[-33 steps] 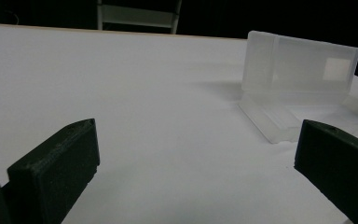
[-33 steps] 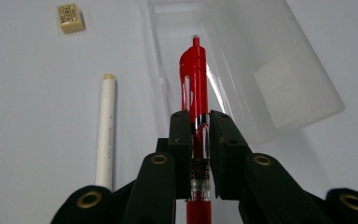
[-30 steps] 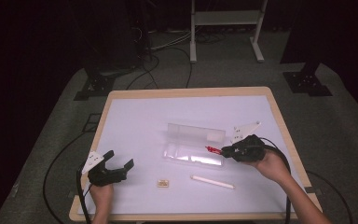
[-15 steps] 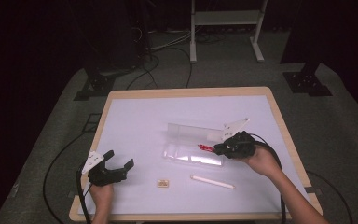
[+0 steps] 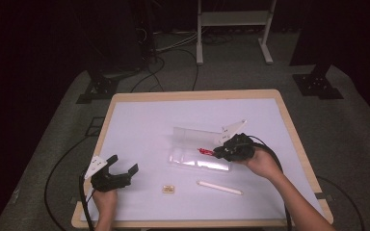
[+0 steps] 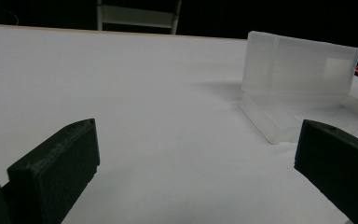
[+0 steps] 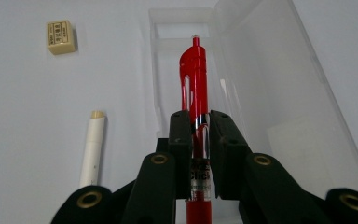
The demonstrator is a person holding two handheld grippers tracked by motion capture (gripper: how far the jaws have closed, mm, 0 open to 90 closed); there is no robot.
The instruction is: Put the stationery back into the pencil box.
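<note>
My right gripper [image 7: 198,122] is shut on a red pen [image 7: 194,74], which points along the jaws over the tray of a clear plastic case [image 7: 177,60]. From above, the right gripper [image 5: 218,153] hovers at the case's [image 5: 197,159] right end with the red pen [image 5: 204,151] sticking out to the left. The case's lid [image 5: 195,134] stands open behind the tray. My left gripper [image 5: 124,169] rests near the table's front left corner, jaws wide apart, nothing between them. In the left gripper view the open case [image 6: 298,79] lies ahead to the right.
A white marker [image 5: 219,187] and a small beige eraser [image 5: 168,189] lie on the white table top [image 5: 139,125] in front of the case; both also appear as the marker [image 7: 92,149] and eraser [image 7: 61,36] left of the case. Cables and stands sit on the floor beyond.
My right gripper has carried the red pen leftward, from beside the case's right end to over its tray. The left gripper has stayed put.
</note>
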